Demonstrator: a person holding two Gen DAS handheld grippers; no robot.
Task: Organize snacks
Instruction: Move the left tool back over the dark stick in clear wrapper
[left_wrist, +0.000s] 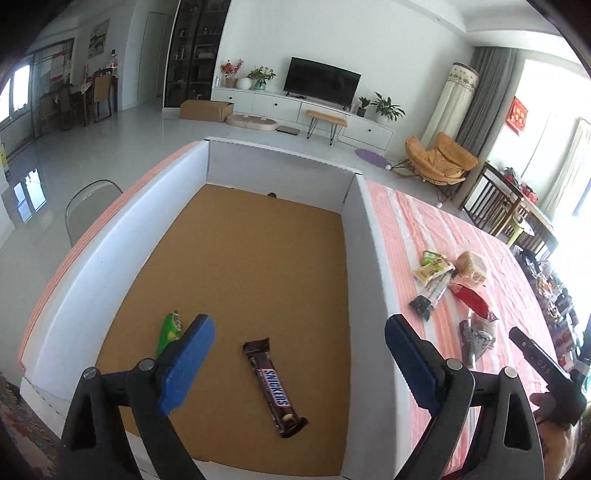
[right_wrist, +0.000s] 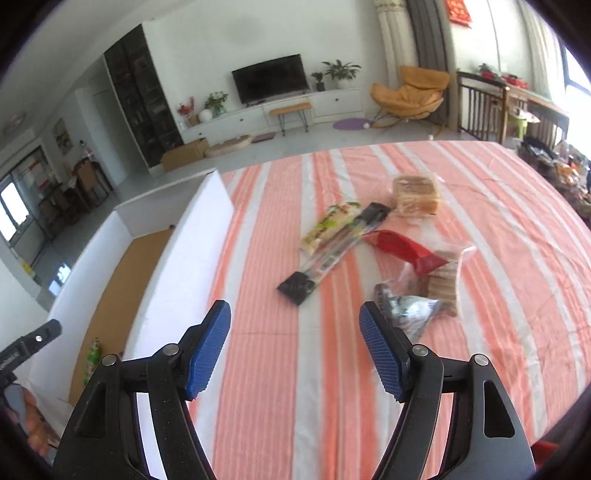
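My left gripper (left_wrist: 299, 354) is open and empty, held over the white box (left_wrist: 365, 236) with the brown floor. A Snickers bar (left_wrist: 275, 387) lies on the box floor between my fingers, and a green packet (left_wrist: 170, 328) lies to its left. My right gripper (right_wrist: 295, 343) is open and empty above the striped tablecloth (right_wrist: 266, 369). Ahead of it lies a pile of snacks: a long clear-and-black packet (right_wrist: 332, 251), a yellow-green packet (right_wrist: 328, 225), a red packet (right_wrist: 406, 251), a bread bag (right_wrist: 415, 195), a biscuit bag (right_wrist: 443, 284) and a grey packet (right_wrist: 406, 310).
The box (right_wrist: 207, 236) stands left of the snack pile on the orange-striped table. The same snack pile (left_wrist: 454, 288) shows right of the box in the left wrist view. A grey chair (left_wrist: 88, 206) stands beyond the table's left edge. More clutter (left_wrist: 554, 295) lies at the far right.
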